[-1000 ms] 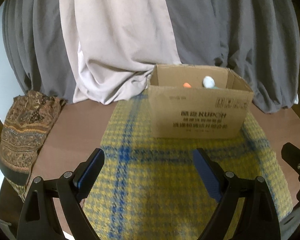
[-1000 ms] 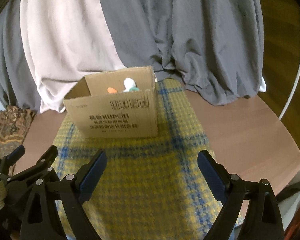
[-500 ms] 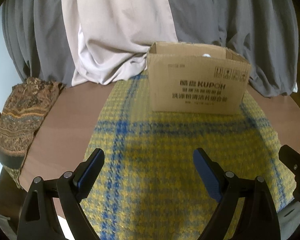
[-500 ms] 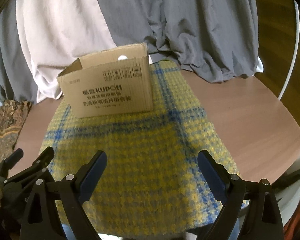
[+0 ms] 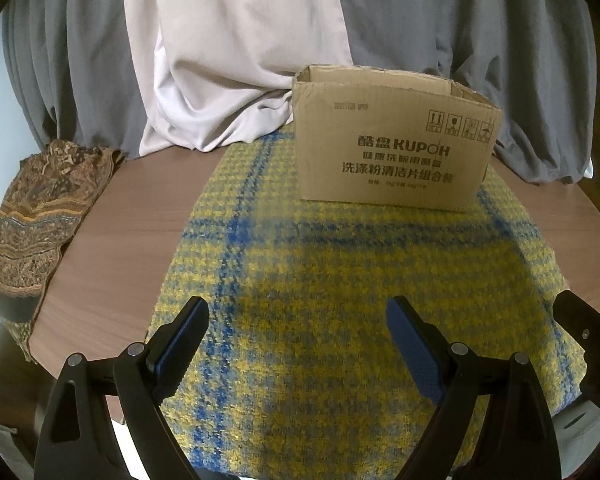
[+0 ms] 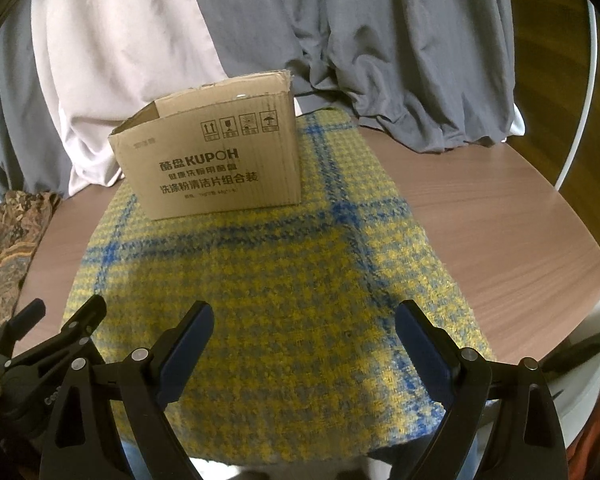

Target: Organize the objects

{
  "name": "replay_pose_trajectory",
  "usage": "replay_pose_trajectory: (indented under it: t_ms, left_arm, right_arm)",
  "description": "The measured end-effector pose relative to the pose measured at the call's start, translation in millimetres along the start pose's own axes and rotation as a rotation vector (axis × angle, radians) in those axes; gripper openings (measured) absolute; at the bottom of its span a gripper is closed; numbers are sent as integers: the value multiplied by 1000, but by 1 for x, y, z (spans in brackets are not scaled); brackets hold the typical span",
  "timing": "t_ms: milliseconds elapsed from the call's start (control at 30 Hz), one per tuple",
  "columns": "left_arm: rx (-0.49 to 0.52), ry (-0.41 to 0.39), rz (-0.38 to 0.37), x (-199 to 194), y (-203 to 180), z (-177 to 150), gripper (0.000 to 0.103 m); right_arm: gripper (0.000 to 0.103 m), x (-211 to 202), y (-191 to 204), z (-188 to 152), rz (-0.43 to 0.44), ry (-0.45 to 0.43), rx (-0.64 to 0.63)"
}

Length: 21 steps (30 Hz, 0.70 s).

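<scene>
An open brown cardboard box [image 5: 392, 152] with printed lettering stands at the far side of a yellow and blue checked cloth [image 5: 340, 280]. It also shows in the right wrist view [image 6: 216, 160], on the same cloth [image 6: 280, 292]. Its contents are hidden behind the front wall. My left gripper [image 5: 296, 344] is open and empty, low over the near part of the cloth. My right gripper [image 6: 304, 344] is open and empty, also near the cloth's front edge. The left gripper's body [image 6: 40, 348] shows at the right view's lower left.
The cloth lies on a round wooden table [image 6: 500, 216]. A patterned brown fabric [image 5: 36, 216] lies folded at the table's left edge. Grey and pale curtains [image 5: 240, 40] hang behind the box. A white curved rail [image 6: 580, 100] stands at the right.
Both grippers have drawn back and lower from the box. The orange and white items seen inside the box a second ago are now hidden by its front wall.
</scene>
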State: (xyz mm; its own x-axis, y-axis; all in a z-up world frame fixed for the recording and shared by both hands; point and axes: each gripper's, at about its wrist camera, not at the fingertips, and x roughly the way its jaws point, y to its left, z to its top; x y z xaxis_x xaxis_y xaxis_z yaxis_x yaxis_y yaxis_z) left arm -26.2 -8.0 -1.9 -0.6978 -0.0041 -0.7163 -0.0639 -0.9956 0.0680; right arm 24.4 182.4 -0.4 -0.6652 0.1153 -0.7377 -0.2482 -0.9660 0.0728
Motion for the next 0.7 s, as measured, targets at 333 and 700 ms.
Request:
replay_pose_trajectory:
  t_ms: [333, 700]
  left_arm:
    - [-2, 8, 1, 2, -1, 0, 91]
    - [-1, 12, -1, 4, -1, -1, 91]
  right_arm:
    - [92, 4, -1, -1, 3, 8, 2]
    - [92, 6, -2, -3, 4, 15, 7]
